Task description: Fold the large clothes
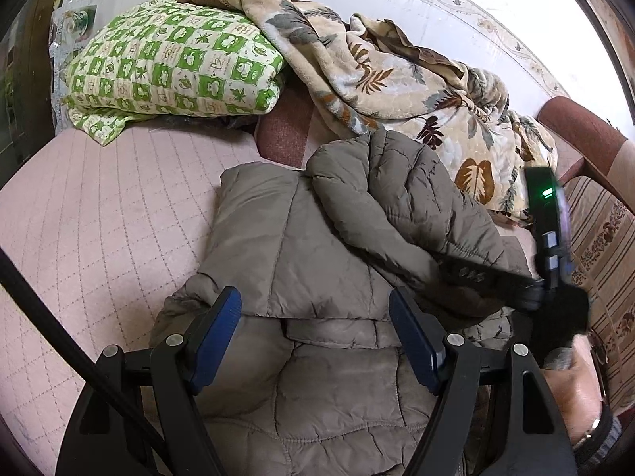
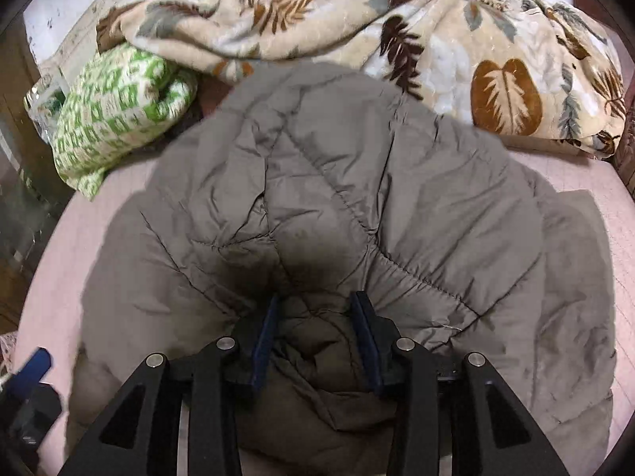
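A grey-brown puffer jacket (image 1: pixel 317 246) lies on the pink quilted bed cover (image 1: pixel 99 218), with one sleeve (image 1: pixel 397 182) folded across its body. My left gripper (image 1: pixel 313 297) hovers over the jacket's near part, jaws wide open and nothing between them. In the right wrist view the jacket (image 2: pixel 337 182) fills the middle. My right gripper (image 2: pixel 316 297) has its jaws part open, with a bunch of jacket fabric sitting loosely between the blue pads (image 2: pixel 264 341). From the left wrist view the right gripper (image 1: pixel 468 271) reaches in from the right over the sleeve, blurred.
A green-and-white patterned quilt (image 1: pixel 170 63) and a beige leaf-print blanket (image 1: pixel 397 79) are piled along the far side by the wall. A person's hand with a wristwatch (image 1: pixel 575 396) holds the right gripper. A striped cloth (image 1: pixel 603 238) lies at the right; a black cable (image 1: pixel 59 325) crosses the left.
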The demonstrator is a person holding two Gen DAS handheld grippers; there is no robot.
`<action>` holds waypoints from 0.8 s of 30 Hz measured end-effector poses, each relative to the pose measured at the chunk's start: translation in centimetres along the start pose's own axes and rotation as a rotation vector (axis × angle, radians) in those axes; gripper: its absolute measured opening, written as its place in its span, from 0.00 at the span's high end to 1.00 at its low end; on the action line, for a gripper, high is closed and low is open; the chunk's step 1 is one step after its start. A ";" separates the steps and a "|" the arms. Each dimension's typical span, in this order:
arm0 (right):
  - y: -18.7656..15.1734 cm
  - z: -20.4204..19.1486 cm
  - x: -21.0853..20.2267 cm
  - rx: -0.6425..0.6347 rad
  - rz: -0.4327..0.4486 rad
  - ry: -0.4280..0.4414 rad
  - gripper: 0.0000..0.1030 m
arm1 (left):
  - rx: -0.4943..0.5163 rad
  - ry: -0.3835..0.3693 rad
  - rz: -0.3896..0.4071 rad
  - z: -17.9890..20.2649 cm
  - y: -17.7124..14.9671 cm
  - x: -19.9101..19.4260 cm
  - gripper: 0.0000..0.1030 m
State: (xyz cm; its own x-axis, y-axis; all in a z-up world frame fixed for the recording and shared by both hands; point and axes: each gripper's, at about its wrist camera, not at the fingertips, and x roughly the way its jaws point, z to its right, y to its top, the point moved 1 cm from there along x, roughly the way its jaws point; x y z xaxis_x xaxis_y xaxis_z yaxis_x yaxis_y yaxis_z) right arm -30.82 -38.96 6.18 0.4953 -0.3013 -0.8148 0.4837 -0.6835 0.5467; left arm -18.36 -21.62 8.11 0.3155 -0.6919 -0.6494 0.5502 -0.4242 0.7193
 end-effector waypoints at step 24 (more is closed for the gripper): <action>0.3 -0.1 -4.8 -0.054 0.127 0.037 0.42 | -0.020 0.013 -0.004 -0.4 0.0 0.2 0.26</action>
State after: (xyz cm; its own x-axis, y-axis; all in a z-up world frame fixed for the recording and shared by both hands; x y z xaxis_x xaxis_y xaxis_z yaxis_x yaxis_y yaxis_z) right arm -32.94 -37.65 10.28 0.5807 -0.3576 -0.7314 0.4531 -0.6044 0.6553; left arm -17.96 -21.48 7.86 0.3233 -0.6828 -0.6552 0.5669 -0.4147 0.7118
